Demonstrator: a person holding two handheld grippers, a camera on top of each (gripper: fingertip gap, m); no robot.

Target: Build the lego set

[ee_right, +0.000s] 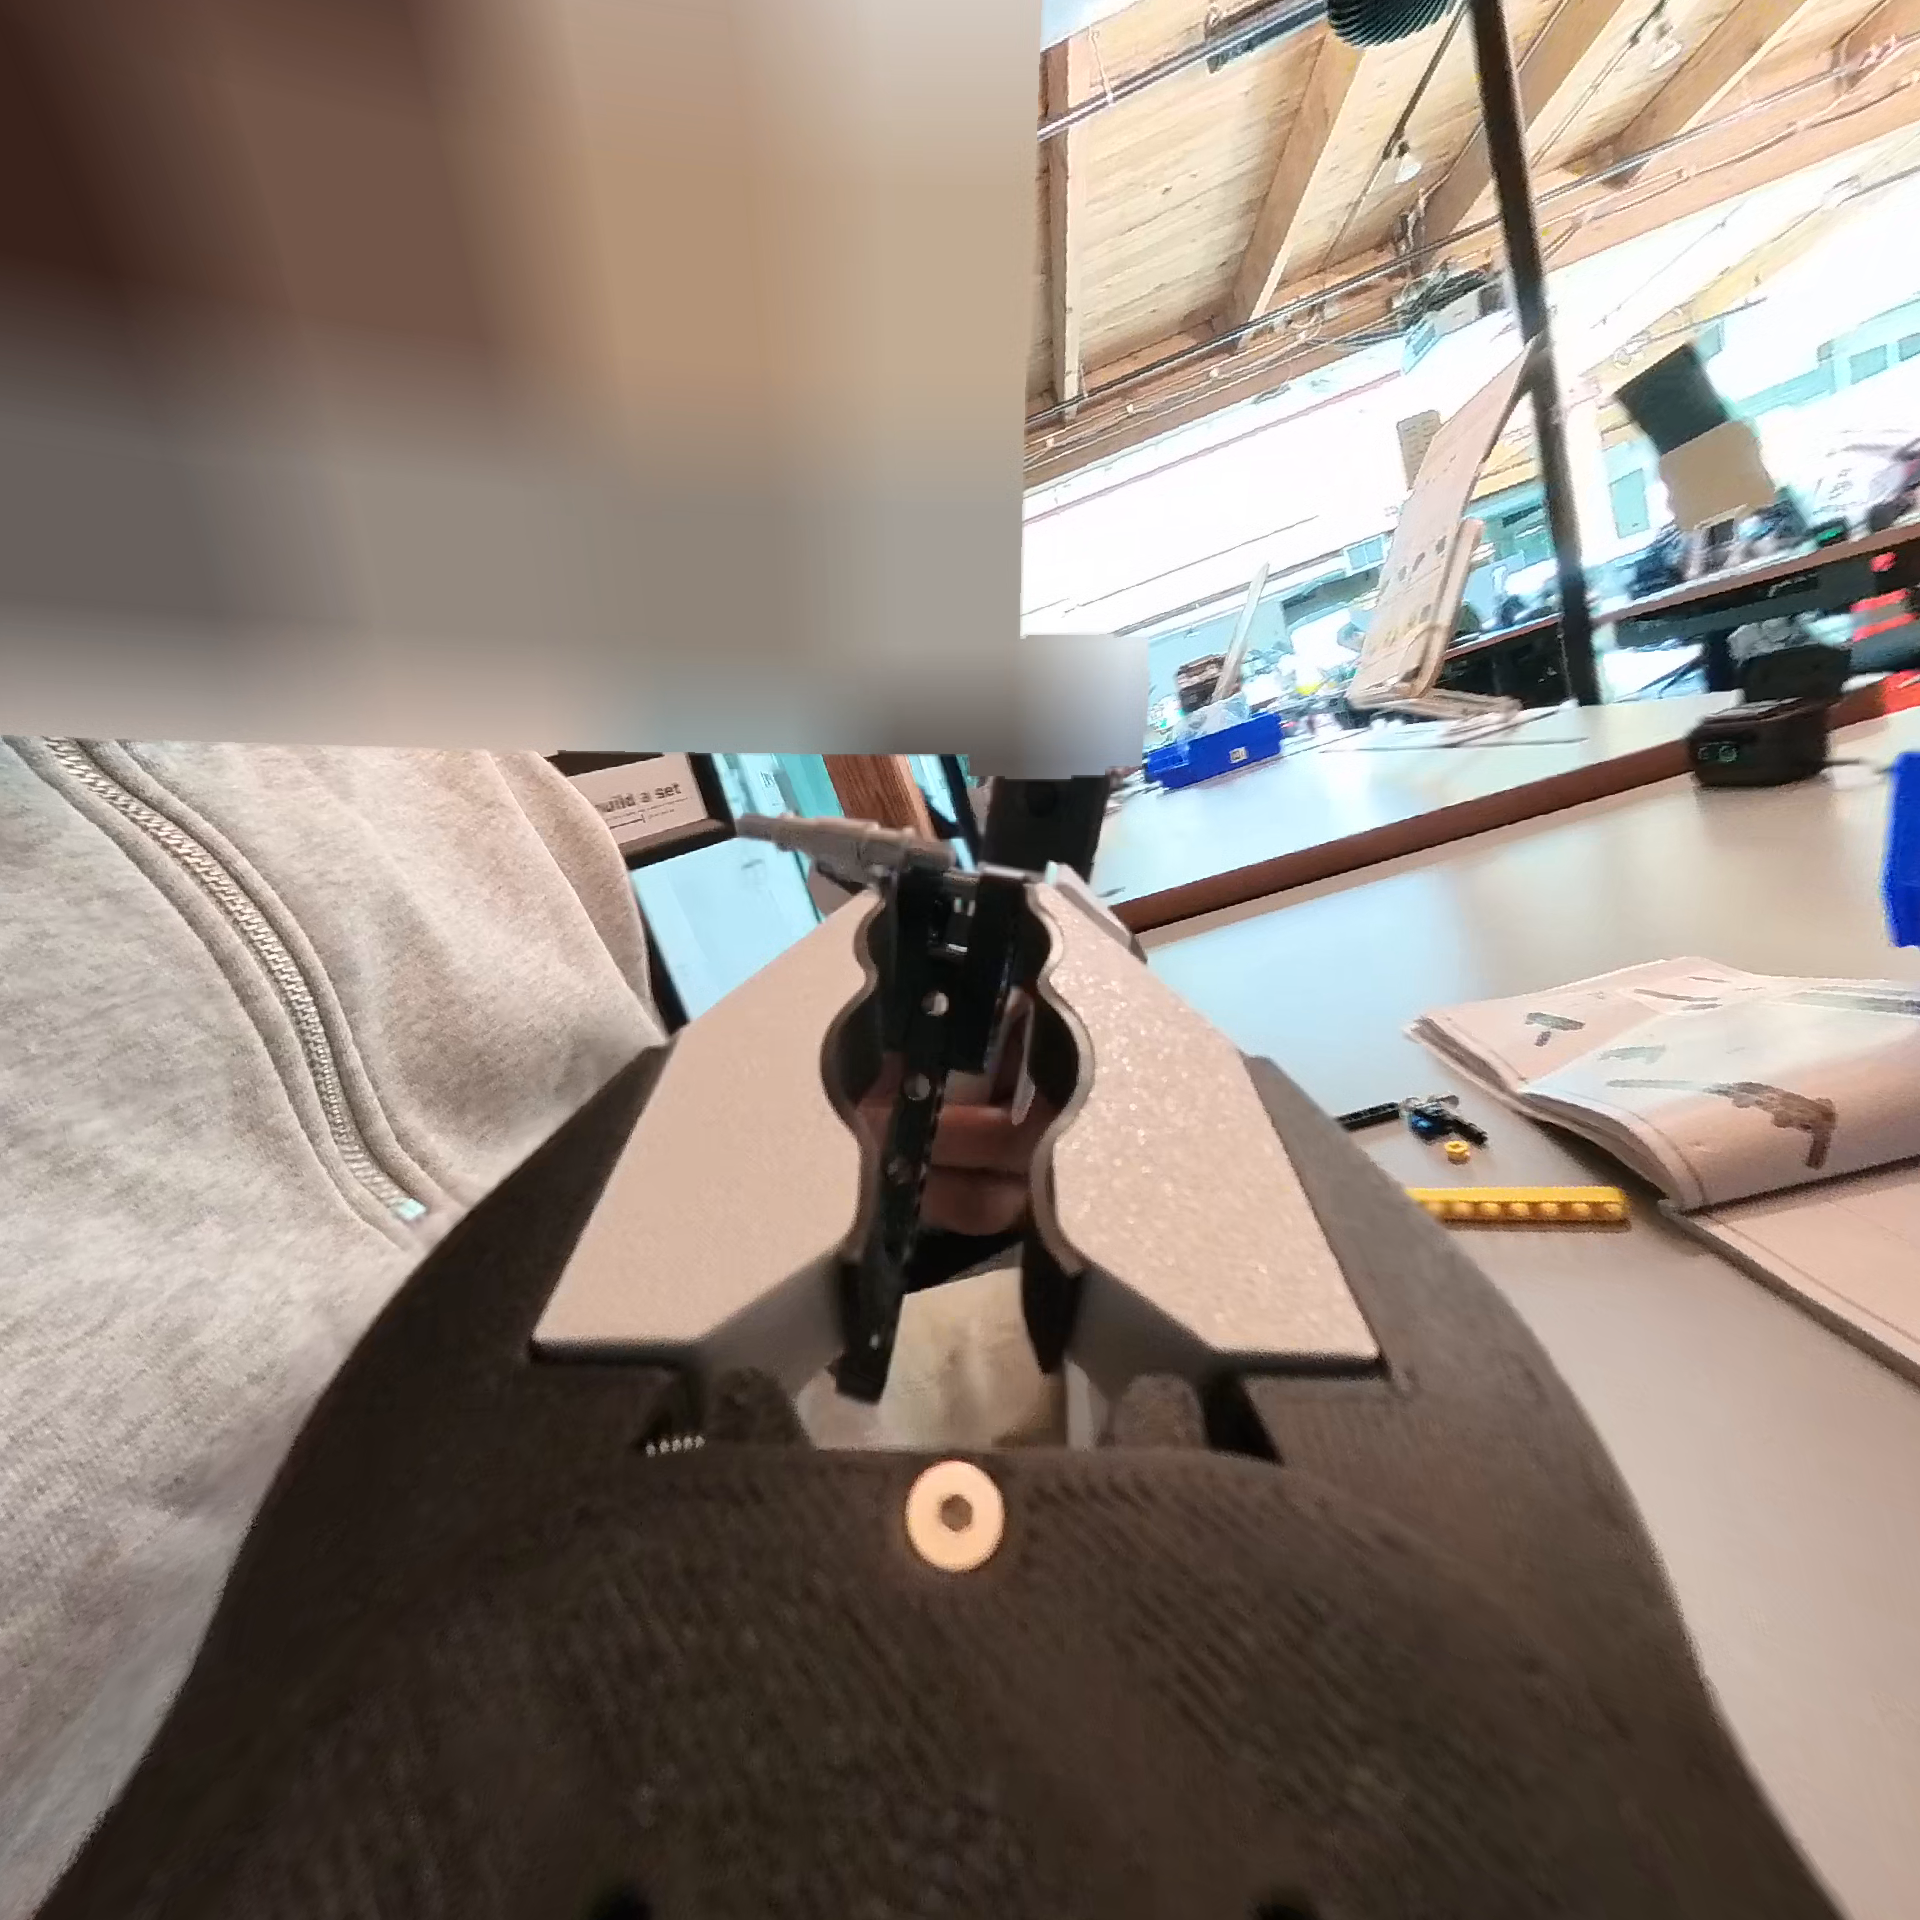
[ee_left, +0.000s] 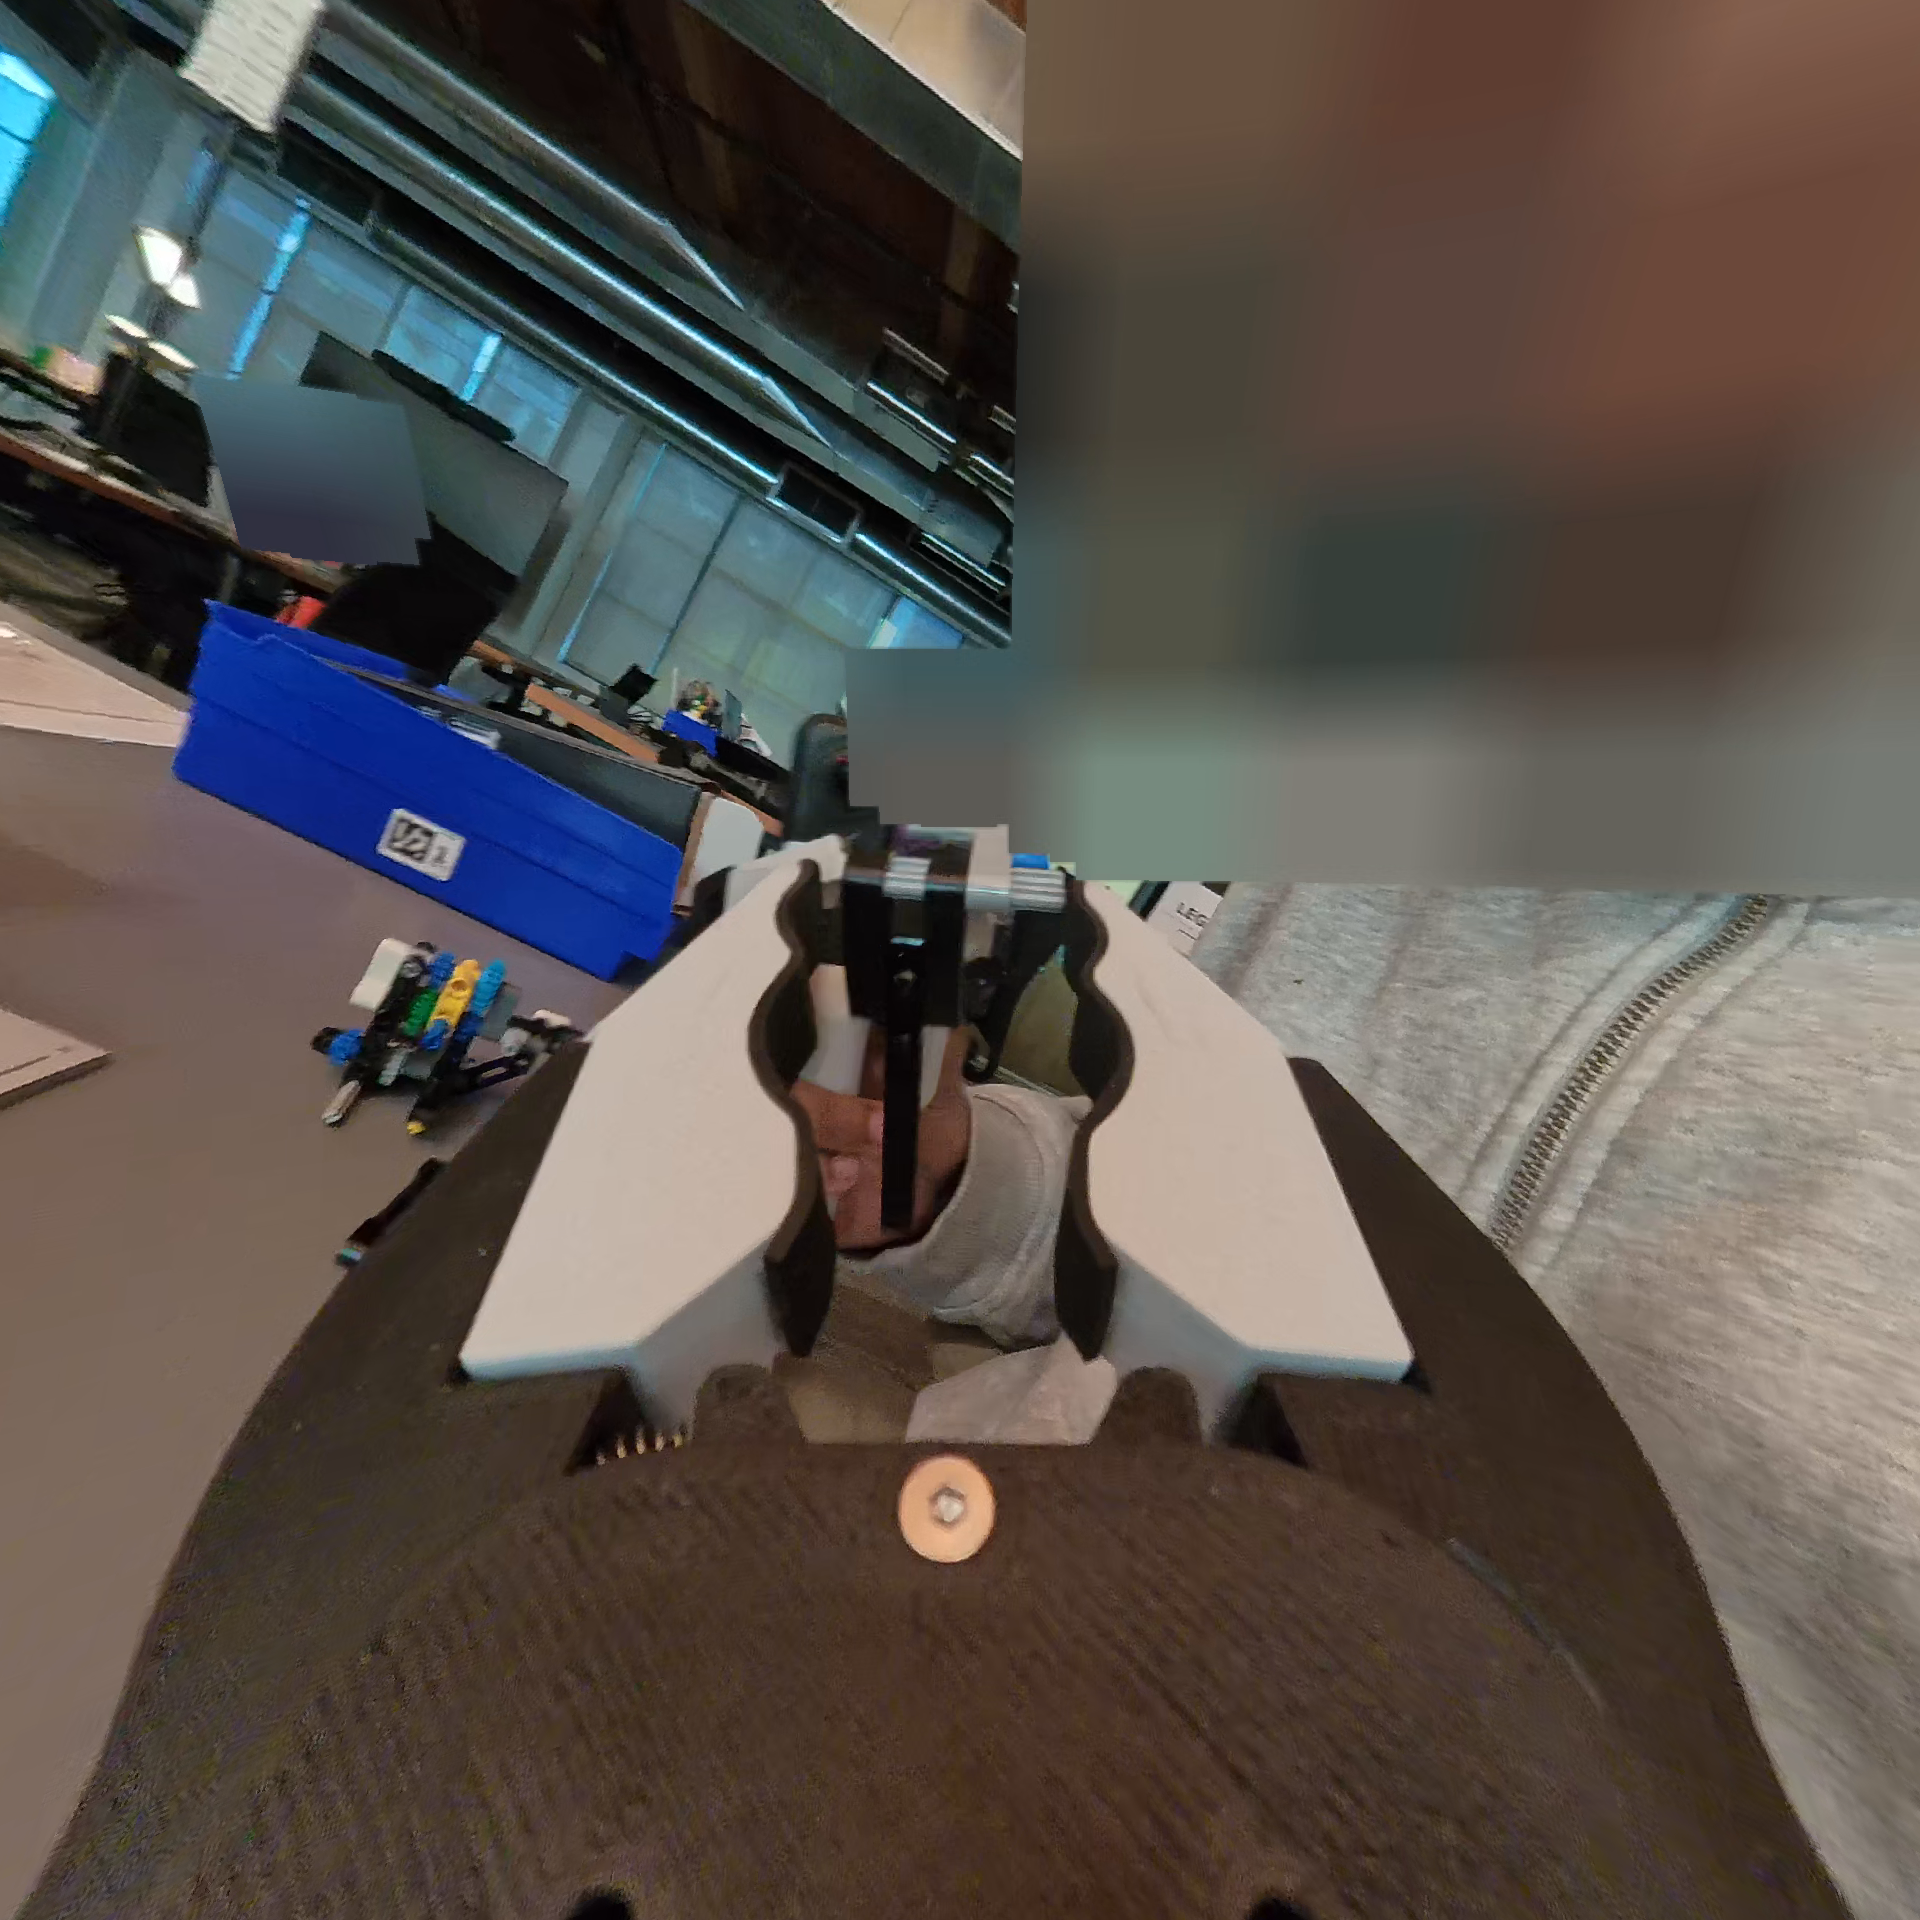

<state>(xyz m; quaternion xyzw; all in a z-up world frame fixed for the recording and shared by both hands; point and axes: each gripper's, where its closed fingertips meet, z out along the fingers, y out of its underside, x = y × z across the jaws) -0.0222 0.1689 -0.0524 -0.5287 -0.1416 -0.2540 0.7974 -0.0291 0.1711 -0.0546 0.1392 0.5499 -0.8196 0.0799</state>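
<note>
Both grippers are raised off the table in front of a person's grey zip hoodie [ee_left: 1558, 1195], facing each other. My left gripper [ee_left: 940, 904] is shut on a black lego assembly [ee_left: 899, 966] with grey ribbed axle parts [ee_left: 1023, 888] at its top. My right gripper [ee_right: 966, 904] is shut on a black lego assembly [ee_right: 914, 1049], a long beam with holes and a grey axle [ee_right: 842, 836] across its top. It looks like the same piece held from both sides. A hand shows behind the fingers in each view.
A part-built lego model [ee_left: 426, 1018] with blue, green and yellow parts and a loose black beam [ee_left: 384, 1216] lie on the grey table, near a blue bin [ee_left: 416, 790]. In the right wrist view there is an open instruction booklet [ee_right: 1662, 1081], a yellow beam [ee_right: 1517, 1205] and small loose pieces [ee_right: 1423, 1117]. Both grippers' tips are close together, under 4 cm apart. From either gripper's tips it is about 20 cm to the part-built lego model [ee_left: 426, 1018].
</note>
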